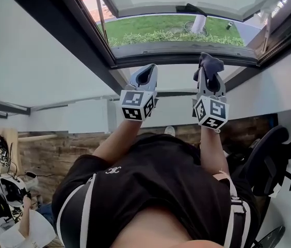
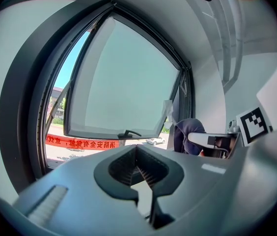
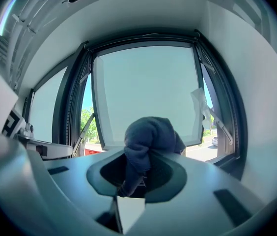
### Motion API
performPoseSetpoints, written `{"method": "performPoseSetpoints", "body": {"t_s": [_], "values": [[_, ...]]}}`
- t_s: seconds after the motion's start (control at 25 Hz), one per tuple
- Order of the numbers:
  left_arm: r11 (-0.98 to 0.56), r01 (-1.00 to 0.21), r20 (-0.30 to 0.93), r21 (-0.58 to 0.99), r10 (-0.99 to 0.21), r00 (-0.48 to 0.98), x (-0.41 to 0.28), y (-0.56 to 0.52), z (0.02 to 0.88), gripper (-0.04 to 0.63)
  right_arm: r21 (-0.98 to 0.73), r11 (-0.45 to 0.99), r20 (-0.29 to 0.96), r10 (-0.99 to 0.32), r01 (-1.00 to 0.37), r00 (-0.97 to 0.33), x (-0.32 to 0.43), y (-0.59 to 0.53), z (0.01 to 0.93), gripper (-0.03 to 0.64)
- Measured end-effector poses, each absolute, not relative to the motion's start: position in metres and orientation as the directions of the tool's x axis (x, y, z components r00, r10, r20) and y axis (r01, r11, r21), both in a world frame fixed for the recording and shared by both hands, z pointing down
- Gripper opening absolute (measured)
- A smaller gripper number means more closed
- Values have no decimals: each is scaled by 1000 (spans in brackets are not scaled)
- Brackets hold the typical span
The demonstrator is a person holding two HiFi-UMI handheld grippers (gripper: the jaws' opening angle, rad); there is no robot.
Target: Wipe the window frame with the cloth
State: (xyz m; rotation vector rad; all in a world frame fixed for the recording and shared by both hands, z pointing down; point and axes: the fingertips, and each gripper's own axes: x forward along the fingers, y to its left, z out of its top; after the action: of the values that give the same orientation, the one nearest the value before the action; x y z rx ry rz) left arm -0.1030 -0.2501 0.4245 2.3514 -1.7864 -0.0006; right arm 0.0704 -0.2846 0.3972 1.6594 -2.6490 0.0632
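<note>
A dark blue cloth [image 1: 210, 65] is bunched between the jaws of my right gripper [image 1: 209, 72], which is shut on it. The cloth [image 3: 149, 135] stands up from the right gripper [image 3: 136, 177], in front of the open window sash [image 3: 148, 87]. My left gripper [image 1: 146, 77] is beside it on the left, at about the same height. In its own view the left gripper [image 2: 137, 169] is shut with nothing in it, and the cloth [image 2: 184, 134] shows to its right. Both grippers are just short of the dark window frame [image 1: 187, 50], over the white sill [image 1: 179, 80].
The sash is swung outward, with a black handle [image 2: 128, 133] on its lower edge. Outside are grass [image 1: 166, 32], a red banner [image 2: 79, 142] and a parked car [image 2: 154, 141]. A black office chair [image 1: 269, 154] stands to the person's right. White reveal walls [image 1: 37, 61] flank the opening.
</note>
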Motion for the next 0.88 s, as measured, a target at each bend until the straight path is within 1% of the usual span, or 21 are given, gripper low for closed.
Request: {"method": "performPoseSetpoints", "body": {"t_s": [0.36, 0.88], "values": [[-238, -960, 118, 146, -959, 256, -112, -249, 424, 8, -35, 456, 39, -888, -889, -457, 60, -286, 399, 86], [-266, -953, 128, 145, -950, 285, -105, -250, 425, 8, -22, 443, 48, -895, -896, -444, 59, -285, 402, 86]]}}
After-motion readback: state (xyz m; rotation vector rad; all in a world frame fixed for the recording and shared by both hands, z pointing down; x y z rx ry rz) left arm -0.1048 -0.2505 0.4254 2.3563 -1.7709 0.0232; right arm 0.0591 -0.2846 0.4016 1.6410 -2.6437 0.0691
